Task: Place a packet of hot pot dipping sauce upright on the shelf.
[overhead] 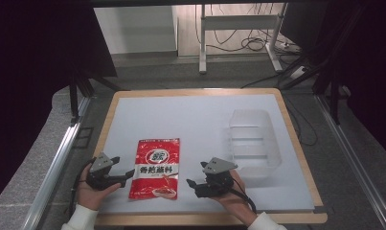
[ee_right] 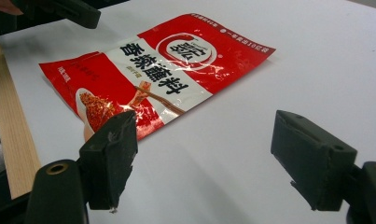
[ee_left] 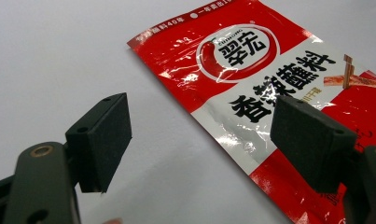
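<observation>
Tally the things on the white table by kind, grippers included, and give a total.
Red seasoning packet: 1
Clear plastic bin: 1
Grippers, both open and empty: 2, left gripper and right gripper
Total: 4

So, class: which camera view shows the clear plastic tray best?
The high view: the clear plastic tray sits whole on the white table, right of the red packet. The two gripper views face the packet and show nothing of the tray.

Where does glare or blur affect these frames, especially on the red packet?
High view: soft overall, red packet print barely legible, clear bin washed pale. Left gripper view: white glare streaks across the packet. Right gripper view: milder sheen, near fingers slightly soft.
</observation>
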Demonstrator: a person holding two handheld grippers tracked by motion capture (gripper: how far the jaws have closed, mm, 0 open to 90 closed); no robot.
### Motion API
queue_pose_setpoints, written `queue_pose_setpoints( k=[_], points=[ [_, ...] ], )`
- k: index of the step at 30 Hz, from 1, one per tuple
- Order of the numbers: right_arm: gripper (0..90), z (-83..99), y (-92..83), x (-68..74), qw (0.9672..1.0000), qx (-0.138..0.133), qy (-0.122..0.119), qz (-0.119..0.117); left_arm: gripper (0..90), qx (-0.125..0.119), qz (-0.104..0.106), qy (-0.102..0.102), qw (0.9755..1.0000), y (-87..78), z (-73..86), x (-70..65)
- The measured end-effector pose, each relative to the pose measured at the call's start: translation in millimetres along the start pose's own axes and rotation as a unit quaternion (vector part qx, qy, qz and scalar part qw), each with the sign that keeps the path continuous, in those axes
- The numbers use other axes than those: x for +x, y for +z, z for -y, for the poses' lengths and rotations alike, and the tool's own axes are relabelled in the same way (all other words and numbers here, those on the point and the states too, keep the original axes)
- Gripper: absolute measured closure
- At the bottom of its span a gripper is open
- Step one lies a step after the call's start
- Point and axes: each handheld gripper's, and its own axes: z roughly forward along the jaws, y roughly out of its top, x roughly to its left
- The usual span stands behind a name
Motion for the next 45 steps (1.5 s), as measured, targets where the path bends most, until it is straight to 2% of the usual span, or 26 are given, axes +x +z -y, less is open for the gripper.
queue_pose_setpoints(
  k=[15,21,30,32,36,45],
  points=[
    [22.6,-1.9,4.1,-0.8,0.9999,0.011,0.007,-0.009,20.3,0.0,0.001,0.0,1.0,-1.9,2.0,-2.0],
    [22.6,-8.0,11.8,-0.2,0.9996,0.013,0.009,-0.024,20.9,0.001,0.004,-0.003,1.0,-6.0,6.0,-2.6],
    [24.5,-21.6,21.2,-0.2,0.9985,0.03,0.014,-0.044,20.7,0.002,0.009,-0.003,1.0,-5.4,6.5,-3.1],
    [25.4,-29.3,25.3,-2.4,0.997,0.043,0.008,-0.063,20.6,0.001,0.012,-0.004,0.9999,-6.1,7.7,-3.8],
    [25.3,-39.1,26.7,-8.1,0.9965,0.048,0.009,-0.068,20.5,-0.001,0.012,-0.006,0.9999,-7.9,9.8,-3.9],
    [25.7,-53.4,25.6,-24.1,0.9966,0.057,0.007,-0.058,20.3,0.0,0.012,-0.005,0.9999,-7.2,9.4,-4.9]
  ],
)
